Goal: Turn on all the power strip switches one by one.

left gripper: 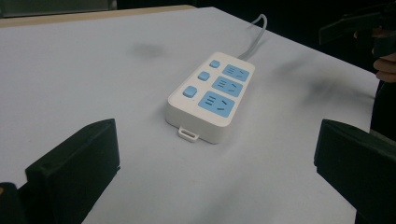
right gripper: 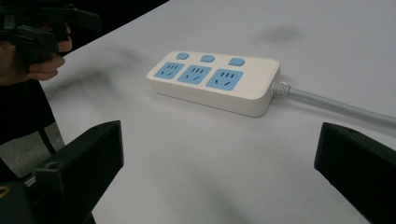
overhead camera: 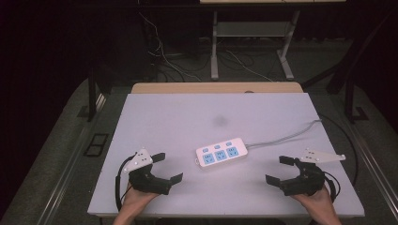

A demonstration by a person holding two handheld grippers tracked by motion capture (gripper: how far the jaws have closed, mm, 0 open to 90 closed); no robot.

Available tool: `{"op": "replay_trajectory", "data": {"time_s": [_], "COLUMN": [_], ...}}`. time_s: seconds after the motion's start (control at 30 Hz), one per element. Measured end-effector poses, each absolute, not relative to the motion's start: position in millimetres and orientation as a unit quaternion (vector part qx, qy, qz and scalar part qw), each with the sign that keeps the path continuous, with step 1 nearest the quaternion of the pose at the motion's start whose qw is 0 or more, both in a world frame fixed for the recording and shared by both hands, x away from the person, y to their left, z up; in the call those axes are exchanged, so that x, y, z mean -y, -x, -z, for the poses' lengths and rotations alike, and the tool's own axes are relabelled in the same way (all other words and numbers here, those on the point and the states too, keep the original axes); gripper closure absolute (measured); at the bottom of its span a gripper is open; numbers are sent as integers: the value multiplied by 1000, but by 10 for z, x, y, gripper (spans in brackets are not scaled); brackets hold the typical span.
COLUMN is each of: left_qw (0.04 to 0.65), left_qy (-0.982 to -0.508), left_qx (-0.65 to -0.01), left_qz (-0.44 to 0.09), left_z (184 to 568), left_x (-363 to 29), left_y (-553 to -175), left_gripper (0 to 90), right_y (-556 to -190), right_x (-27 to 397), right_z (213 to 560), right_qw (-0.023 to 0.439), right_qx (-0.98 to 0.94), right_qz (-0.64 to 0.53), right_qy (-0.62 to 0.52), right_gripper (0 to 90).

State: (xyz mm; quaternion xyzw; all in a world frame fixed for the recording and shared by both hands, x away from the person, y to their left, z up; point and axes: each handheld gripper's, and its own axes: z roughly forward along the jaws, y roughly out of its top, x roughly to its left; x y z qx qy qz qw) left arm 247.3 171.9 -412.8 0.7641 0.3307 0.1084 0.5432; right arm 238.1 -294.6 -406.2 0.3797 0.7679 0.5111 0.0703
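Note:
A white power strip (overhead camera: 222, 151) with three blue sockets and three blue buttons lies near the middle of the white table (overhead camera: 178, 117). Its grey cable (overhead camera: 286, 137) runs off to the right edge. My left gripper (overhead camera: 167, 168) rests at the front left, open, with nothing between its jaws. My right gripper (overhead camera: 280, 169) rests at the front right, also open and empty. In the left gripper view the power strip (left gripper: 212, 95) lies ahead between the wide jaws. The right gripper view shows the power strip (right gripper: 215, 79) ahead with its cable (right gripper: 336, 106) leading right.
A faint dark smudge (overhead camera: 219, 120) marks the table behind the strip. A wooden table edge (overhead camera: 216, 87) runs along the back. Beyond it stand a metal desk frame (overhead camera: 248, 42) and loose cables (overhead camera: 169, 61) on the dark floor.

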Motion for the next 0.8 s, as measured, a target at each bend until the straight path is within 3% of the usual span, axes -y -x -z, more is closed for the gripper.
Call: {"op": "replay_trajectory", "data": {"time_s": [0.8], "left_qw": [533], "left_qy": [-776], "left_qx": [-322], "left_qz": [-99], "left_z": [4116], "left_x": [-1678], "left_y": [-2466], "left_gripper": [0], "right_y": [-2380], "right_x": [2907], "right_z": [4107], "right_qw": [58], "right_qx": [-778], "right_qz": [-504], "right_qy": [-371], "right_gripper": [11]}}
